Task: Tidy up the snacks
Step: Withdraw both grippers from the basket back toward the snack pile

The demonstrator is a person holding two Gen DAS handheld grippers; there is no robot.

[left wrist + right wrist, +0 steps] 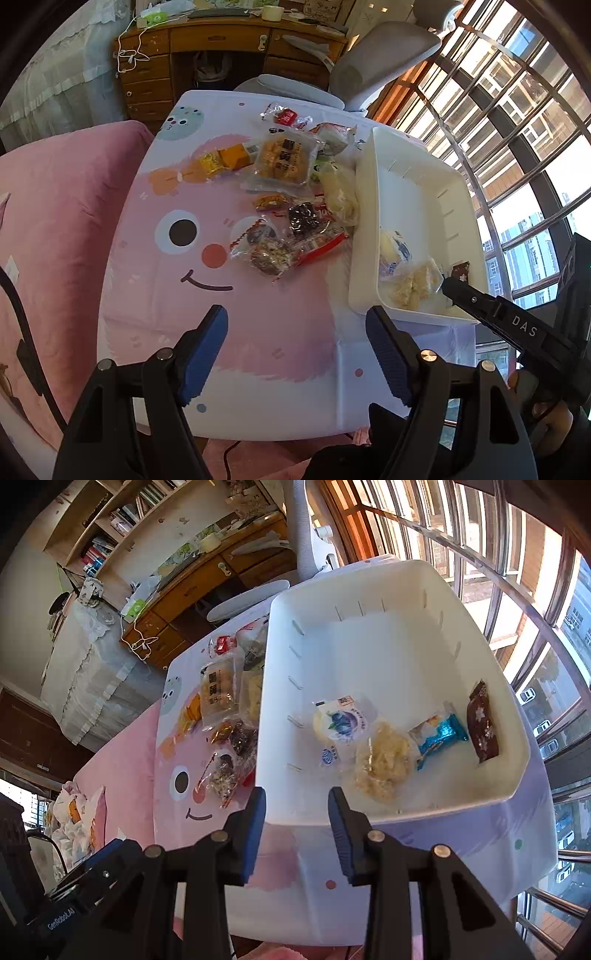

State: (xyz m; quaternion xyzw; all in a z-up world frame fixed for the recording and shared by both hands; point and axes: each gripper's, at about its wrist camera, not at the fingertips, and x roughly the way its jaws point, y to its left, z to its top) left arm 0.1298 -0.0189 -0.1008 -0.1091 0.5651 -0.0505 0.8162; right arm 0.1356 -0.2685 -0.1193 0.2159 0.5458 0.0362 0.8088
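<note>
On the left, my left tool [295, 354] hangs over the bare pink part of the desk [258, 332], its jaws spread wide with nothing between them. I judge it is placed there to drop onto the snack pile [291, 206] just ahead, where a large clear pack of golden pastry [282, 160], a dark nutty bar [269, 254] and a red wrapper [319, 245] lie heaped and overlapping beside the bin.

Further right stands the white bin [369, 590], touching the edge of the pile. Four snacks already lie along its near end: a blueberry pack [341, 720], a pale crumbly pack [382, 762], a blue-wrapped bar [439, 734] and a brown bar [484, 725] leaning against the right wall. They sit side by side, which I take as deliberate, leaving the far end free.

My right tool [297, 830] hovers at the bin's near rim, partly parted and empty.
</note>
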